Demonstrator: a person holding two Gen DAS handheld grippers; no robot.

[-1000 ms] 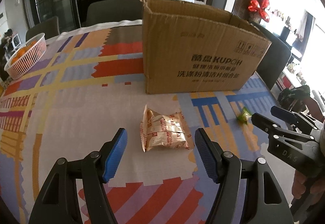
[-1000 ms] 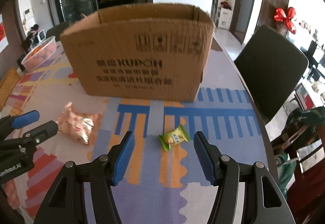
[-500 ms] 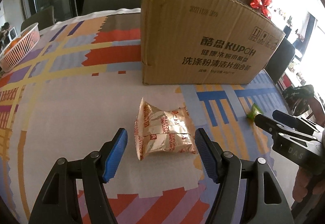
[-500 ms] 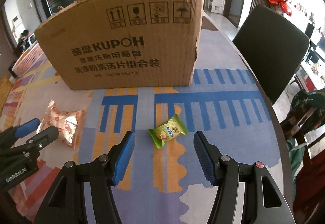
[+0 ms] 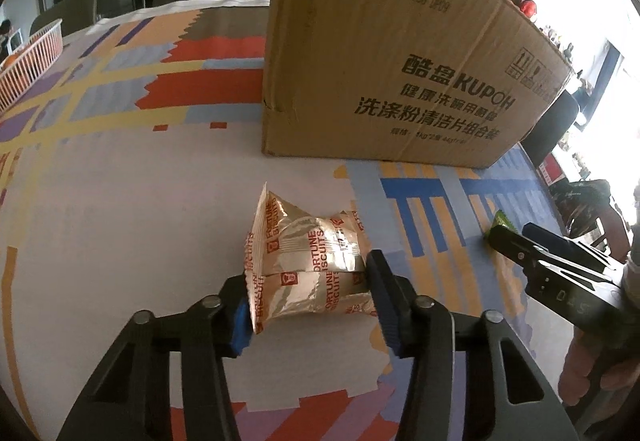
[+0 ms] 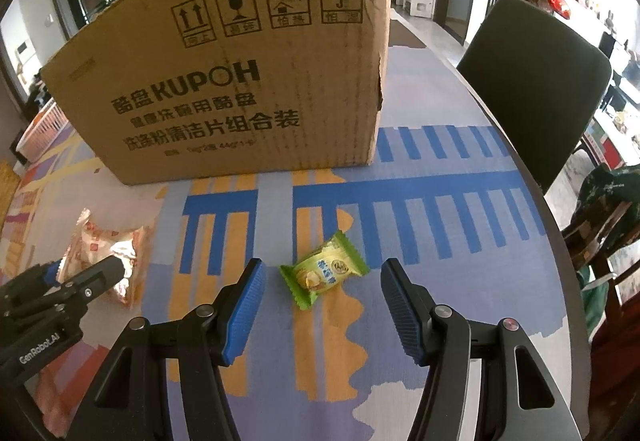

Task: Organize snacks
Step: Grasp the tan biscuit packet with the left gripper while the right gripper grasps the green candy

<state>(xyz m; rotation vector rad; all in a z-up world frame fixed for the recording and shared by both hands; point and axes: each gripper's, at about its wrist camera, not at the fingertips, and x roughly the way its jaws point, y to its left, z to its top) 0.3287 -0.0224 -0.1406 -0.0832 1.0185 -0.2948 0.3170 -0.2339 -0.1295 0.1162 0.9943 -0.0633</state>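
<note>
A gold Fortune Biscuits packet (image 5: 308,261) lies on the patterned tablecloth in front of a tall cardboard box (image 5: 384,81). My left gripper (image 5: 310,305) is shut on the packet's near end, both blue pads touching it. The packet also shows in the right wrist view (image 6: 108,253) with the left gripper (image 6: 60,281) on it. A small green candy wrapper (image 6: 324,271) lies on the cloth just ahead of my right gripper (image 6: 322,307), which is open and empty. The box (image 6: 240,89) stands behind it. The right gripper (image 5: 532,249) appears in the left wrist view beside the green candy (image 5: 500,221).
A pink wire basket (image 5: 28,57) with oranges sits at the far left of the table. A dark chair (image 6: 536,81) stands at the table's right edge (image 6: 532,177). More chairs stand behind the table.
My left gripper moved forward and closed on the biscuit packet. My right gripper came lower and closer to the green candy, still open.
</note>
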